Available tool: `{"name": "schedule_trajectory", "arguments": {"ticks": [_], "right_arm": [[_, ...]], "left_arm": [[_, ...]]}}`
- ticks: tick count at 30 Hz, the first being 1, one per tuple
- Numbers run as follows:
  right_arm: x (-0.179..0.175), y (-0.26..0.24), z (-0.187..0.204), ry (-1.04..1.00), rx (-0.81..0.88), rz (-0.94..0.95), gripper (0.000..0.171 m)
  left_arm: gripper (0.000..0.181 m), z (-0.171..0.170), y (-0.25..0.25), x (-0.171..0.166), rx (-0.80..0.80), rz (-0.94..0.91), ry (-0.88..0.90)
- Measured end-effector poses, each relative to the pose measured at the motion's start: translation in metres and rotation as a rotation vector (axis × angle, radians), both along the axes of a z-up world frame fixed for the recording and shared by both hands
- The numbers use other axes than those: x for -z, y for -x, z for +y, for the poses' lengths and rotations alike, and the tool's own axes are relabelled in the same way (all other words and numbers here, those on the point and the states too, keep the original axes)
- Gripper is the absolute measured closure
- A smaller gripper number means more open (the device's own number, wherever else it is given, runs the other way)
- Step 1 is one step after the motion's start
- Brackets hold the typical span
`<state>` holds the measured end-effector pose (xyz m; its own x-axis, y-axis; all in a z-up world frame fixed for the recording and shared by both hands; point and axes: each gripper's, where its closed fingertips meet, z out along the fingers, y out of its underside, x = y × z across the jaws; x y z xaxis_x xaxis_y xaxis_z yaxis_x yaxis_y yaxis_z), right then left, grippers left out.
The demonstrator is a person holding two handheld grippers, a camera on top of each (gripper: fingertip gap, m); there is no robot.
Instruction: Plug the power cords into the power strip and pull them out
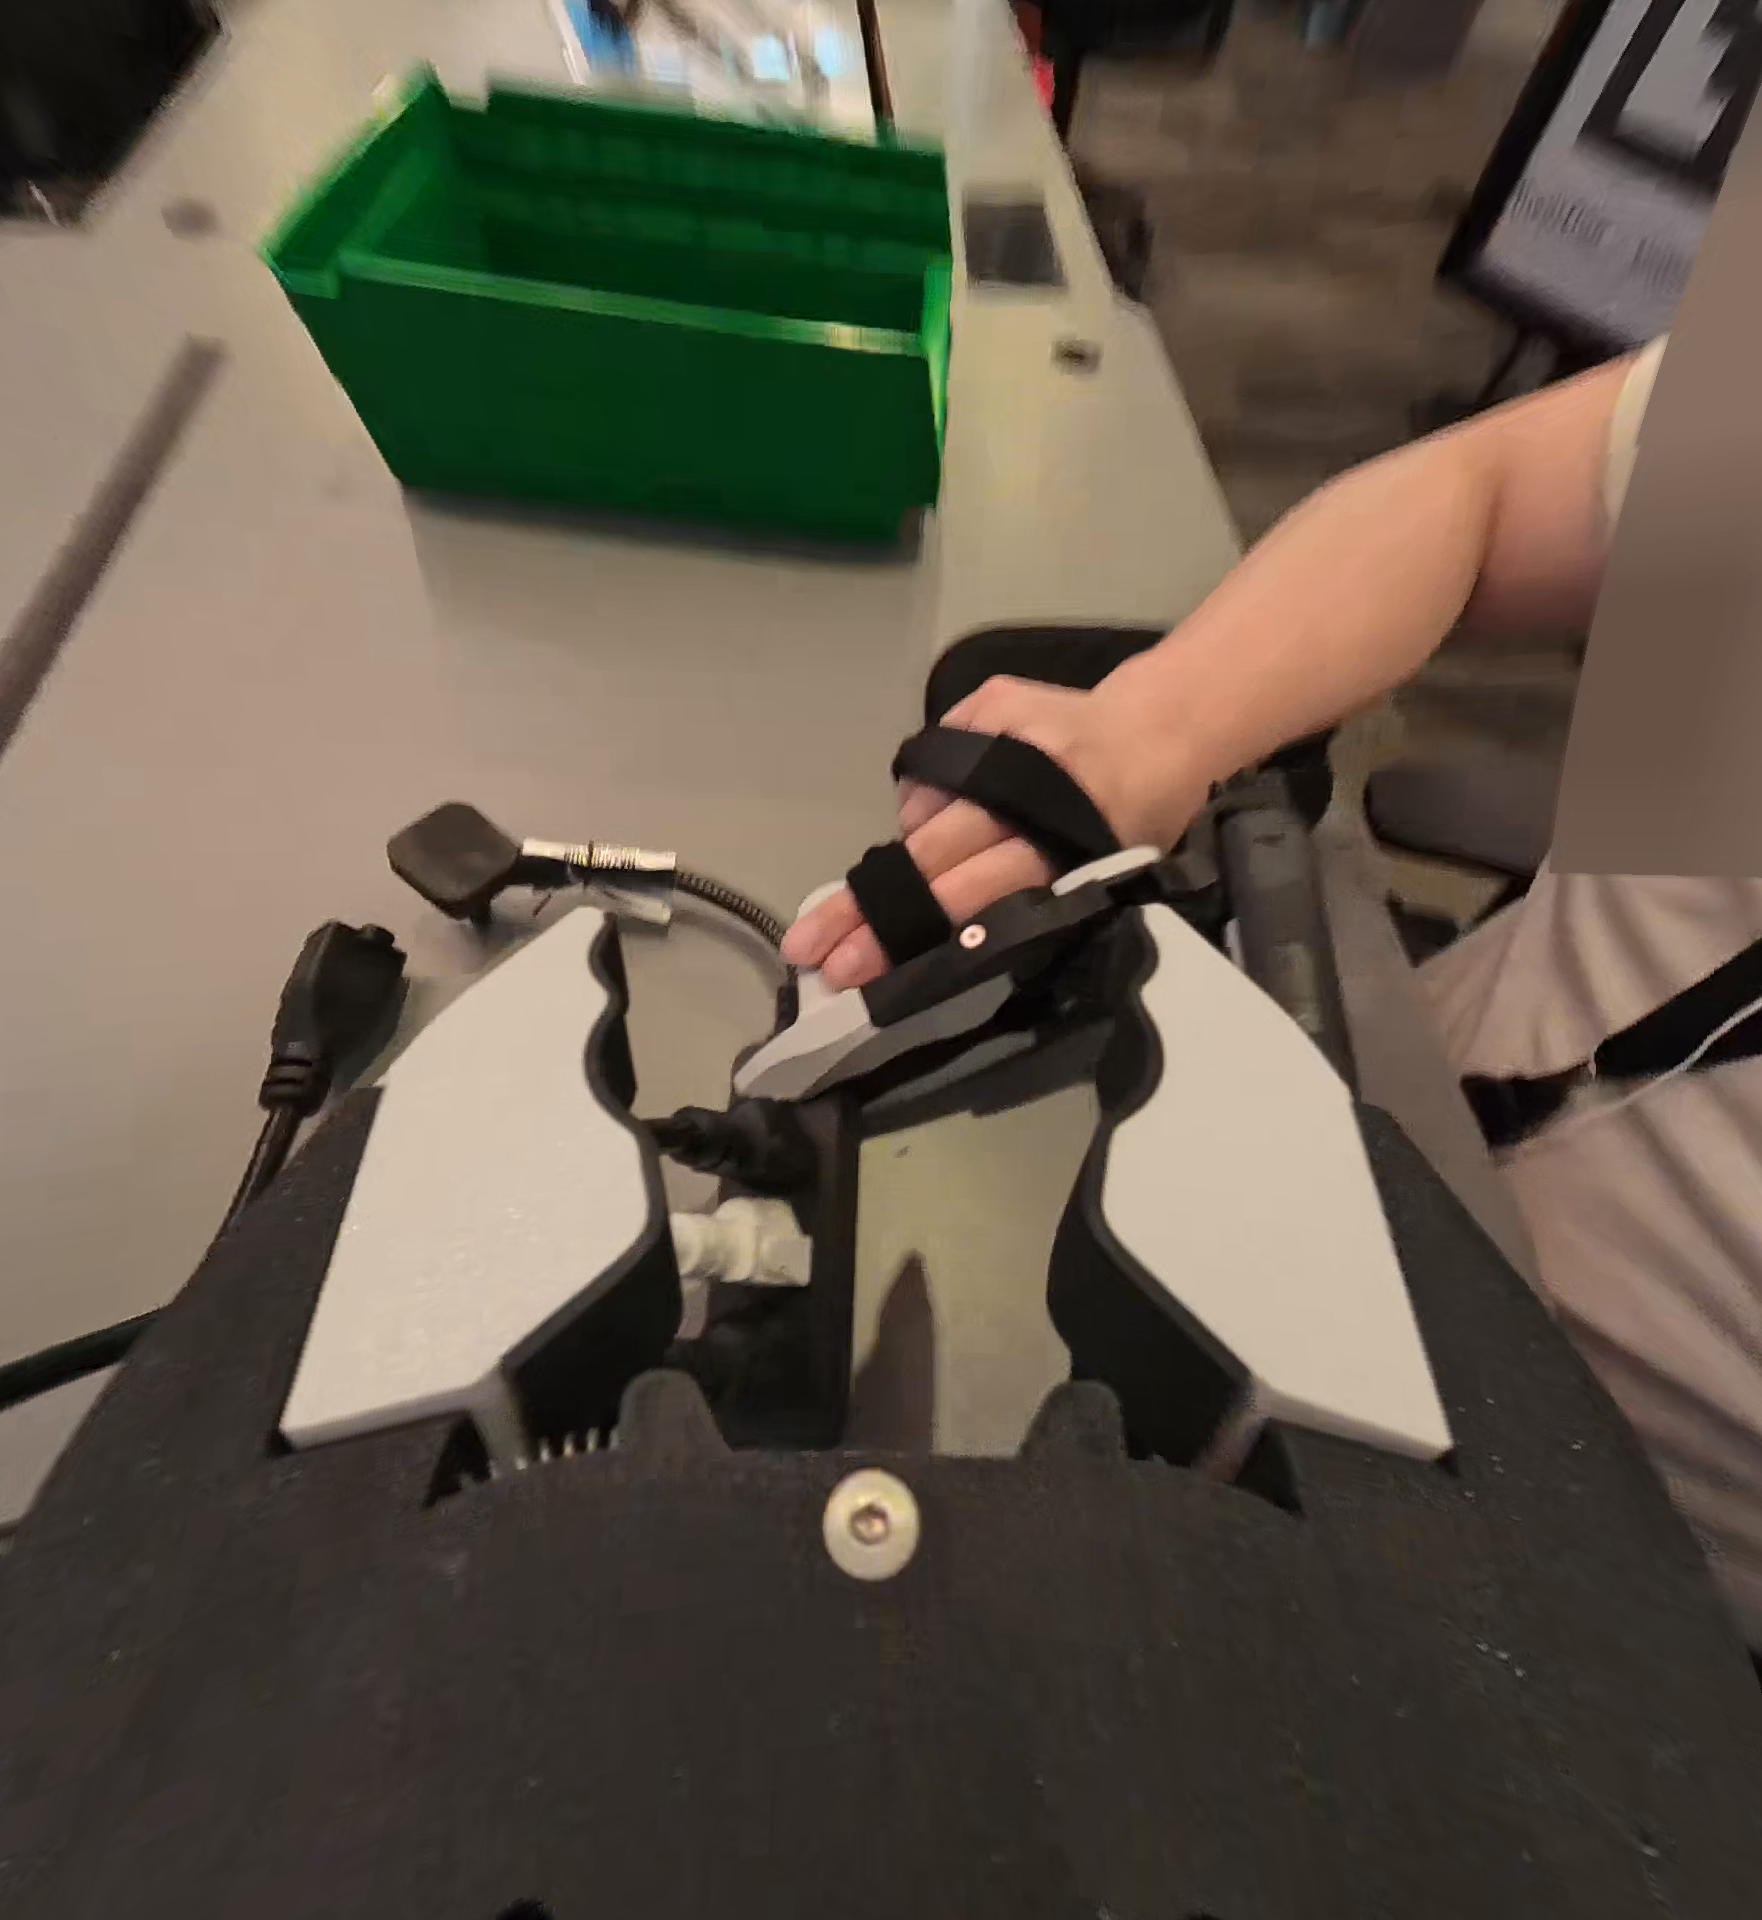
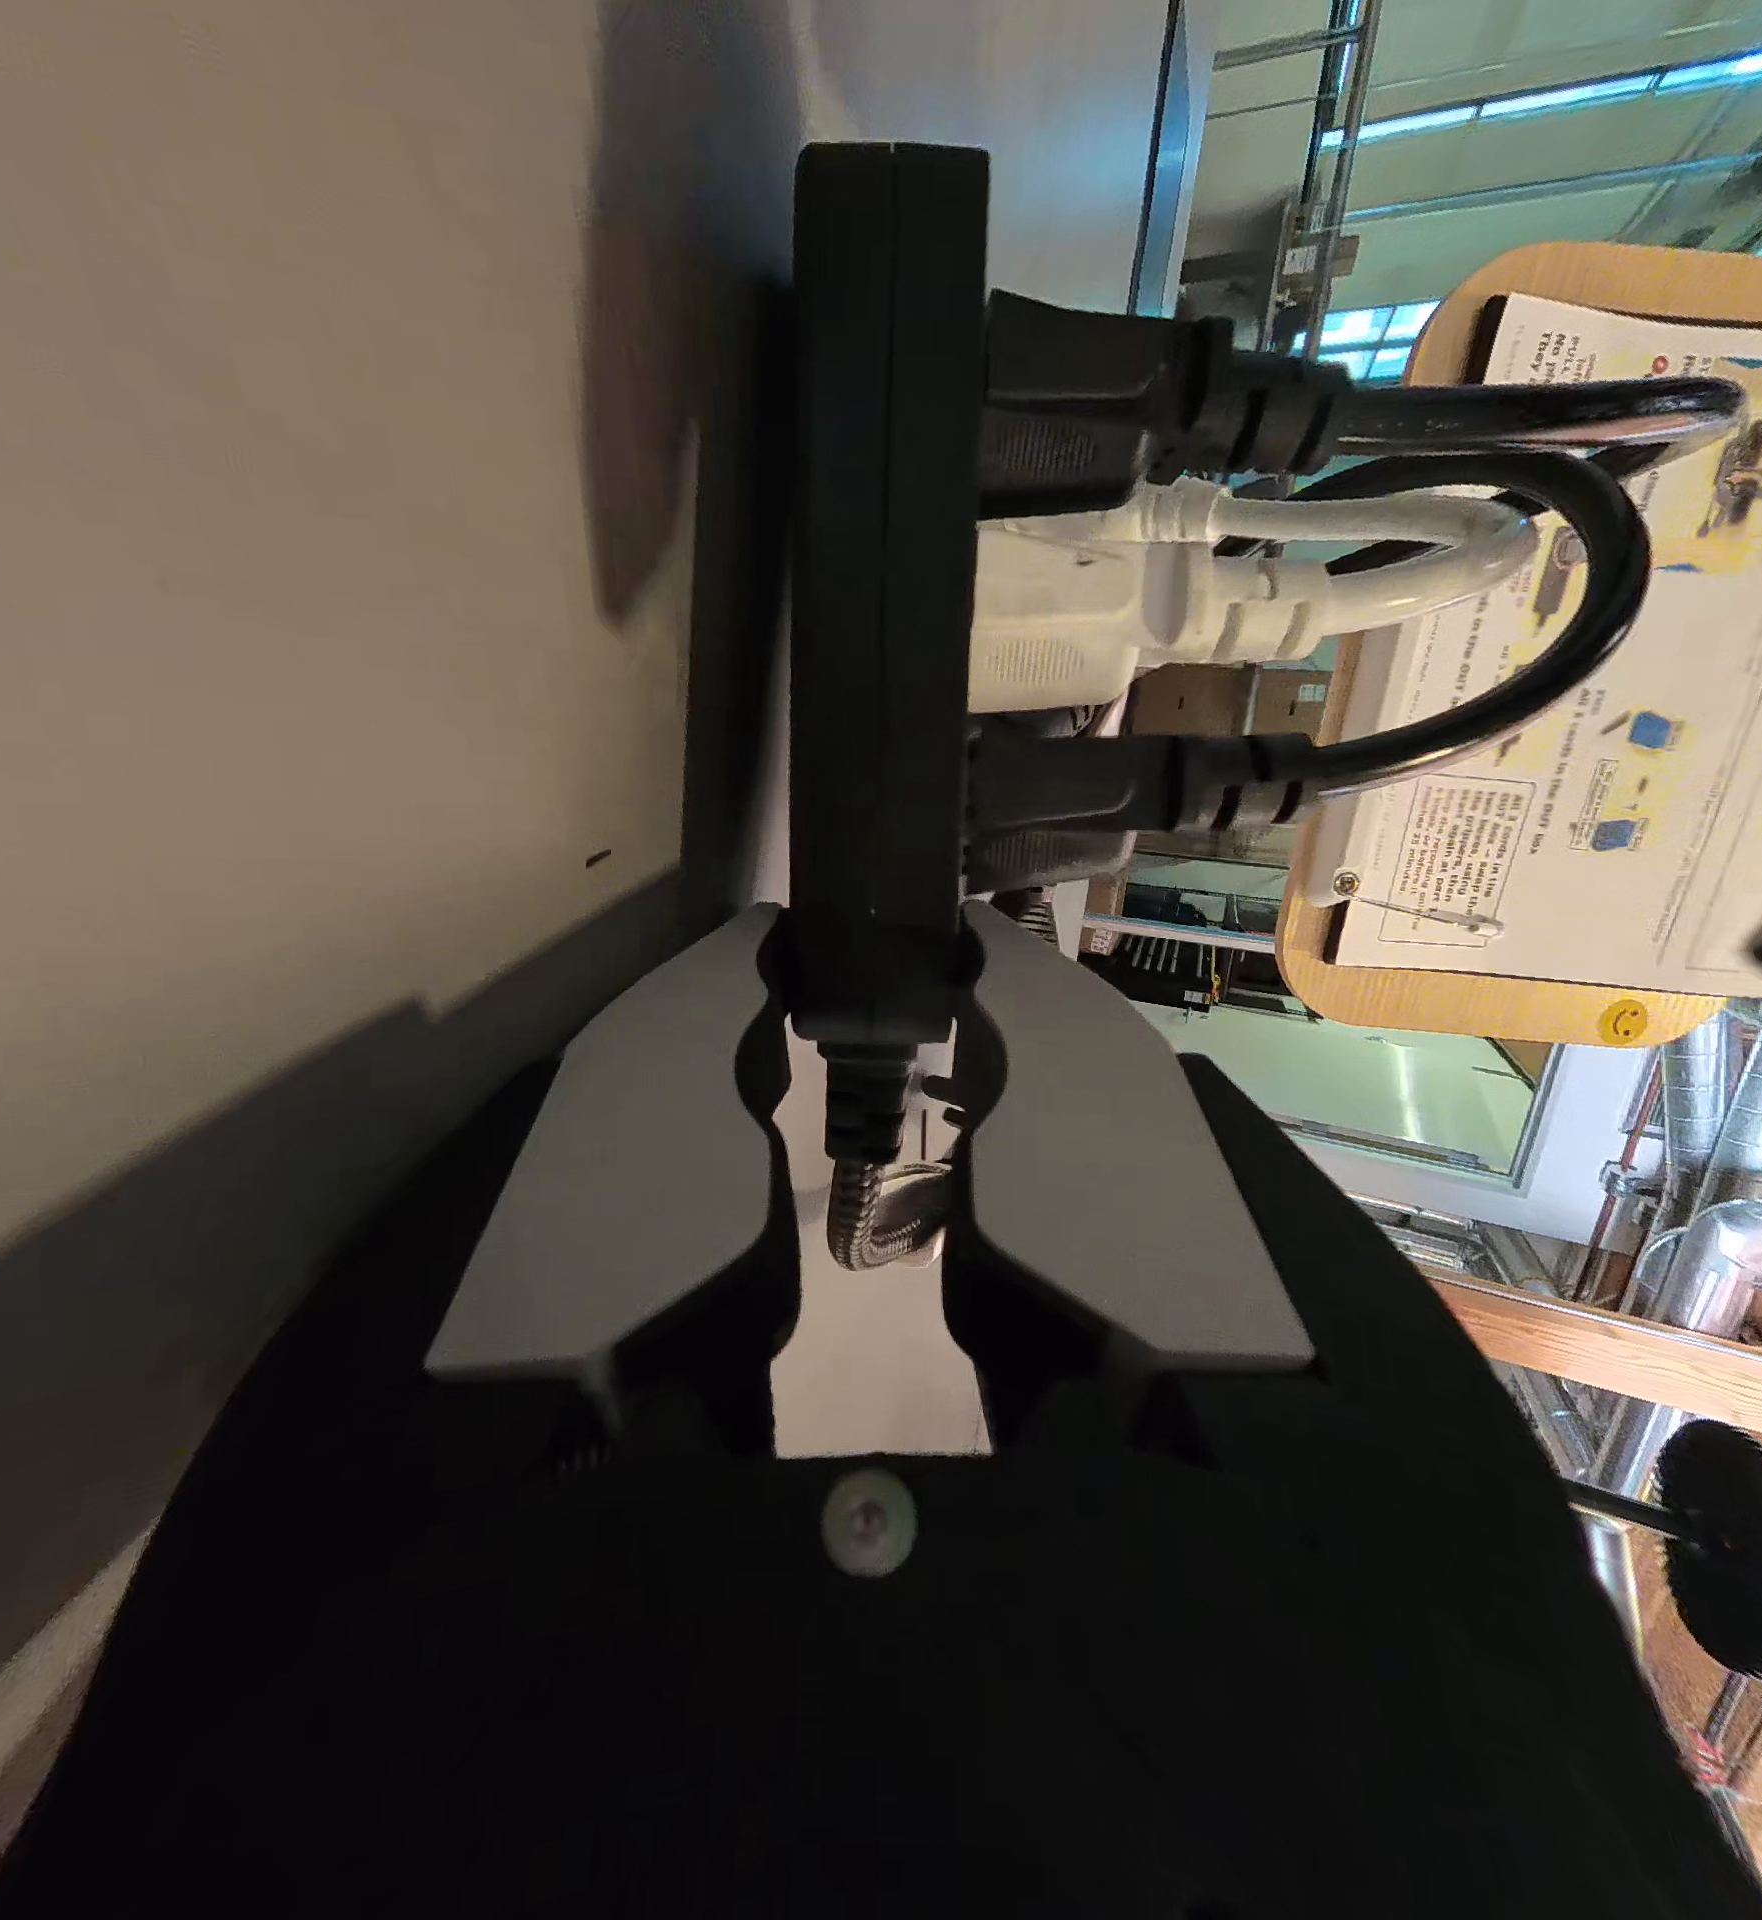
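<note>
My right gripper (image 2: 872, 971) is shut on the cord end of the black power strip (image 2: 882, 520) and holds it on its edge. A black plug (image 2: 1085, 405), a white plug (image 2: 1064, 613) and a second black plug (image 2: 1064, 810) sit in its sockets. In the left wrist view my left gripper (image 1: 877, 935) is open and empty. Between its fingers stand the power strip (image 1: 835, 1226), a black plug (image 1: 721, 1132) and the white plug (image 1: 742, 1247). The right gripper (image 1: 783, 1070) shows there too, in a person's hand.
A green bin (image 1: 648, 343) stands farther back on the grey table (image 1: 181, 675). A flat black plug (image 1: 451, 857) on a braided metal cord (image 1: 731, 914) and a black cord connector (image 1: 337, 997) lie at the left. A wooden board with paper sheets (image 2: 1583, 623) stands behind.
</note>
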<state>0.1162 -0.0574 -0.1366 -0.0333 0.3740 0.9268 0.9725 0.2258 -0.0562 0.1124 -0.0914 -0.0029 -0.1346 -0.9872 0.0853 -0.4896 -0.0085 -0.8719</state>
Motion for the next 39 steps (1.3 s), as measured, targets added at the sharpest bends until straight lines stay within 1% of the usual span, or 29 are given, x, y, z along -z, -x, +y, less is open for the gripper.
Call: {"name": "schedule_trajectory", "arguments": {"ticks": [2, 3, 5, 9, 10, 12, 15, 18, 21, 23, 26, 29, 30, 32, 36, 39], "right_arm": [[0.0, 0.0, 0.0, -0.001, -0.001, 0.004, 0.143], [0.0, 0.0, 0.0, -0.002, -0.002, 0.004, 0.143], [0.0, 0.0, 0.0, 0.0, -0.004, 0.008, 0.143], [0.001, -0.002, -0.001, 0.017, 0.011, 0.01, 0.143], [0.001, -0.002, -0.001, 0.022, 0.016, 0.012, 0.143], [0.001, -0.002, -0.001, 0.02, 0.005, 0.012, 0.143], [0.001, -0.001, -0.002, 0.018, -0.013, 0.02, 0.143], [0.001, -0.001, -0.002, 0.014, -0.022, 0.026, 0.143], [0.0, -0.001, -0.002, 0.008, -0.027, 0.033, 0.143], [0.0, 0.0, -0.002, 0.001, -0.034, 0.035, 0.143], [0.001, 0.0, -0.003, -0.001, -0.046, 0.052, 0.143], [0.0, 0.0, -0.003, -0.006, -0.061, 0.066, 0.143], [0.0, 0.001, -0.003, -0.006, -0.066, 0.072, 0.143], [0.0, 0.001, -0.003, -0.001, -0.076, 0.087, 0.143], [0.001, 0.0, -0.006, 0.086, -0.107, 0.178, 0.142], [-0.002, 0.003, -0.017, 0.244, -0.132, 0.342, 0.134]], "left_arm": [[0.091, -0.004, 0.008, -0.005, -0.056, -0.103, 0.045], [0.087, -0.005, 0.013, -0.008, -0.074, -0.141, 0.084], [0.086, -0.007, 0.021, -0.013, -0.094, -0.215, 0.144], [0.085, -0.002, 0.039, -0.01, -0.134, -0.29, 0.16], [0.087, -0.001, 0.044, -0.008, -0.135, -0.305, 0.157], [0.089, 0.008, 0.054, 0.005, -0.179, -0.29, 0.12], [0.088, 0.026, 0.072, 0.045, -0.273, -0.164, 0.091], [0.091, 0.025, 0.078, 0.079, -0.265, -0.053, 0.156], [0.095, 0.027, 0.071, 0.1, -0.253, 0.03, 0.125], [0.099, 0.027, 0.062, 0.106, -0.221, 0.056, 0.14], [0.111, 0.028, 0.049, 0.106, -0.153, 0.049, 0.199], [0.127, 0.029, 0.038, 0.106, -0.082, 0.053, 0.281], [0.138, 0.027, 0.035, 0.107, -0.059, 0.053, 0.288], [0.149, 0.029, 0.03, 0.112, -0.065, 0.056, 0.243], [0.15, 0.026, 0.03, 0.112, -0.075, 0.026, 0.227], [0.151, 0.024, 0.033, 0.112, -0.078, 0.018, 0.203]]}}
